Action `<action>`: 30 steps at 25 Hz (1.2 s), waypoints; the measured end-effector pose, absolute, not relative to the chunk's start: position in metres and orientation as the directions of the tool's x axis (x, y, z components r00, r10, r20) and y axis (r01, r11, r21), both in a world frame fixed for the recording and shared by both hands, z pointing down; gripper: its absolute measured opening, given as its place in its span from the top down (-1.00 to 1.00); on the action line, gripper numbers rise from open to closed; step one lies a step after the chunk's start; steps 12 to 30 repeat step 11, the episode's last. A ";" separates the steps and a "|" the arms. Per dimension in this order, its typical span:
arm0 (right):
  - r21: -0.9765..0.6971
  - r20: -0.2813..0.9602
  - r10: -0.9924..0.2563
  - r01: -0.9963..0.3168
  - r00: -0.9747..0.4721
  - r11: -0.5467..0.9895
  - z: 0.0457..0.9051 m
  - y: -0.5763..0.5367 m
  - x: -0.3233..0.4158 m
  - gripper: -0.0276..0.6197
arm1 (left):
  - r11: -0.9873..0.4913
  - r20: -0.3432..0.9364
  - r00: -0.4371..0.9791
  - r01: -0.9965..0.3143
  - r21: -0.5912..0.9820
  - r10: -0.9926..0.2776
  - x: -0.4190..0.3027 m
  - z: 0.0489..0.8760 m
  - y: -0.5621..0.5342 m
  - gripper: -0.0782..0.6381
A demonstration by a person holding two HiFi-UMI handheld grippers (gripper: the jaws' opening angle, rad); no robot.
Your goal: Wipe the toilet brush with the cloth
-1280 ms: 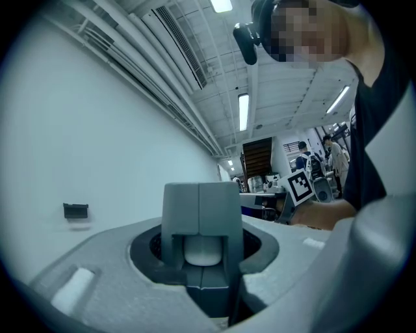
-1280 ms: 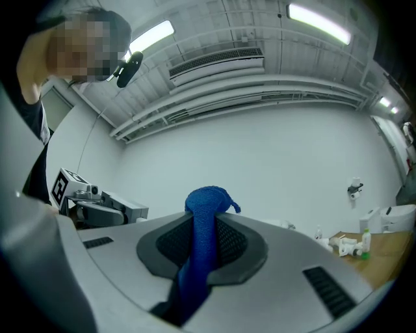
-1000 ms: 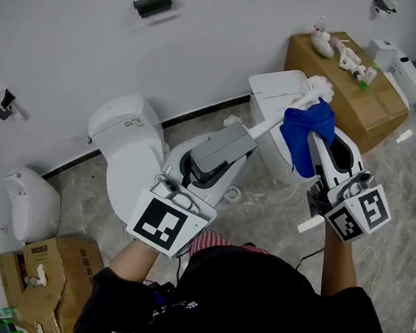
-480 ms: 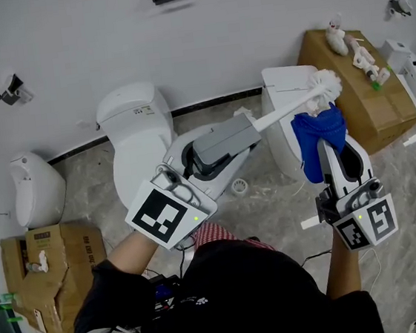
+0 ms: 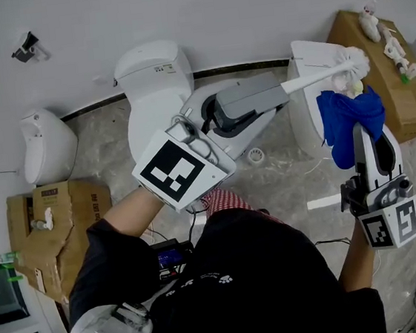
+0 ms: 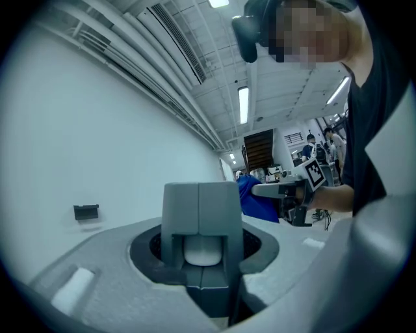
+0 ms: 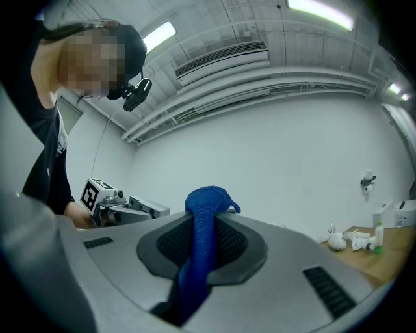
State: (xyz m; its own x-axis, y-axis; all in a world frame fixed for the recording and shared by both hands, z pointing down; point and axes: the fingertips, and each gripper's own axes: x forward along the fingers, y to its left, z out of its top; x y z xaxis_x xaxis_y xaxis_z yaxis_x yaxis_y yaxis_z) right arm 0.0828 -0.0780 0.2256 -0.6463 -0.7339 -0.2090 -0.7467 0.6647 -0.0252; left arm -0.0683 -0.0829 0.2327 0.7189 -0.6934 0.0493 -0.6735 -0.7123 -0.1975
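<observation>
Division of labour explains the pose. The left gripper [image 5: 278,94] is clenched on the white handle of the toilet brush [image 5: 317,76] and holds it out level toward the right, so the bristle head stands free in the air at far right. The right gripper [image 5: 360,137] pinches the blue cloth [image 5: 348,116], bunched just below that head and placed to rub it. The brush looks white throughout, with a fluffy, rounded head. Whether cloth and bristles touch is unclear.

Head cam looks steeply down on left tongs [image 5: 283,90] and right tongs [image 5: 360,136]. Each tongs cam hugs its own jaws, glimpsing the other pair.
</observation>
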 end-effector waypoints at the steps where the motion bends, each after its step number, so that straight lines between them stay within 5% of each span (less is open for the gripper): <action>1: -0.026 -0.204 -0.730 -0.742 -0.652 0.670 0.227 -0.077 0.080 0.72 | -0.711 0.047 0.719 -0.674 -0.199 -0.694 -0.070 0.233 -0.083 0.33; 30: -0.011 -0.185 -0.697 -0.708 -0.693 0.707 0.236 -0.073 0.057 0.72 | -0.697 0.031 0.706 -0.690 -0.197 -0.708 -0.086 0.234 -0.092 0.33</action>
